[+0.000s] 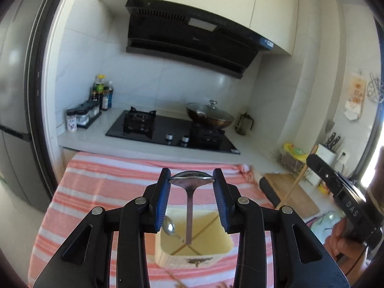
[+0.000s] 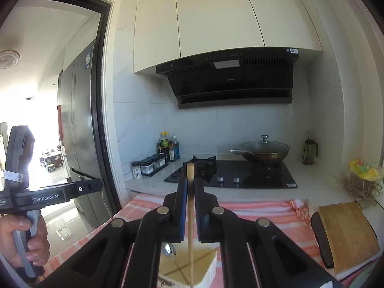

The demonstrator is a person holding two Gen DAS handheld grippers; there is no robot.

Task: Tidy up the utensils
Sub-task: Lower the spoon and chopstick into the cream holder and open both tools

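Note:
My left gripper is shut on the bowl of a metal spoon, which hangs handle-down over a cream square holder on the striped cloth. A second spoon and crossed chopsticks lie inside the holder. My right gripper is shut on a wooden chopstick held upright, its lower end reaching into the same holder. The right gripper also shows at the right of the left wrist view.
A pink-and-white striped cloth covers the counter. Behind it are a black gas hob, a lidded wok, spice jars and bottles. A wooden cutting board lies to the right.

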